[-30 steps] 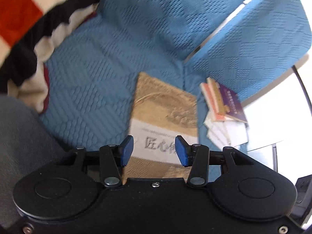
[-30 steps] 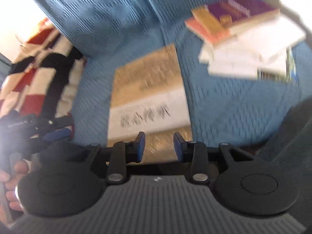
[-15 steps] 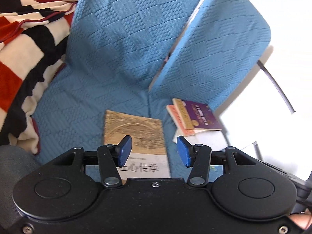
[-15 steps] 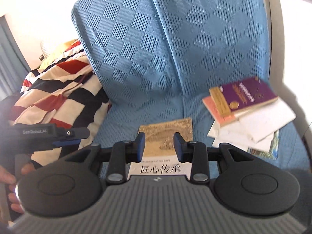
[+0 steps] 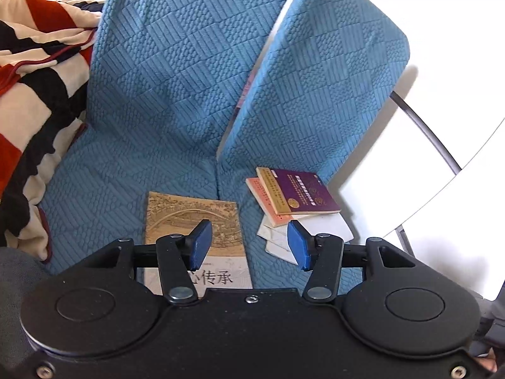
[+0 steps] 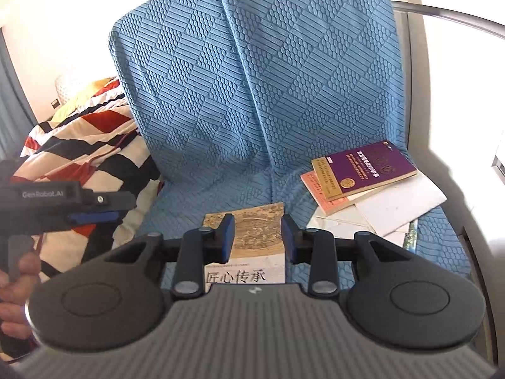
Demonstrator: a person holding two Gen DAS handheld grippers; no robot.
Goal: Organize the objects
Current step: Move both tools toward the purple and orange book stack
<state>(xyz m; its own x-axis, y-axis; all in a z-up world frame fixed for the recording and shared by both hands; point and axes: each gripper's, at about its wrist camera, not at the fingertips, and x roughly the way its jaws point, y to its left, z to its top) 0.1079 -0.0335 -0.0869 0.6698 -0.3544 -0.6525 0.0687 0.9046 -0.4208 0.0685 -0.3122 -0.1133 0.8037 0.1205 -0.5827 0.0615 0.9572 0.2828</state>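
A tan book [image 5: 192,221] with a white band of printed characters lies flat on the blue sofa seat [image 5: 104,195]. To its right is a loose pile topped by a purple book [image 5: 303,195] over an orange one and white papers. My left gripper [image 5: 249,244] hovers open and empty above the tan book's right edge. In the right wrist view the tan book [image 6: 252,230] shows between and below the blue pads of my right gripper [image 6: 257,237], which is open, well above the book and holding nothing. The purple book [image 6: 369,167] lies to the right.
A red, black and cream striped blanket [image 5: 34,88] covers the sofa's left side. Two blue back cushions [image 6: 252,79] stand behind the seat. A curved metal rail [image 6: 457,15] and white wall are at the right. A hand [image 6: 15,284] holds the left tool.
Both grippers have risen and drawn back from the tan book, so more of the back cushions now shows. The left jaws stand slightly wider. The books have not moved.
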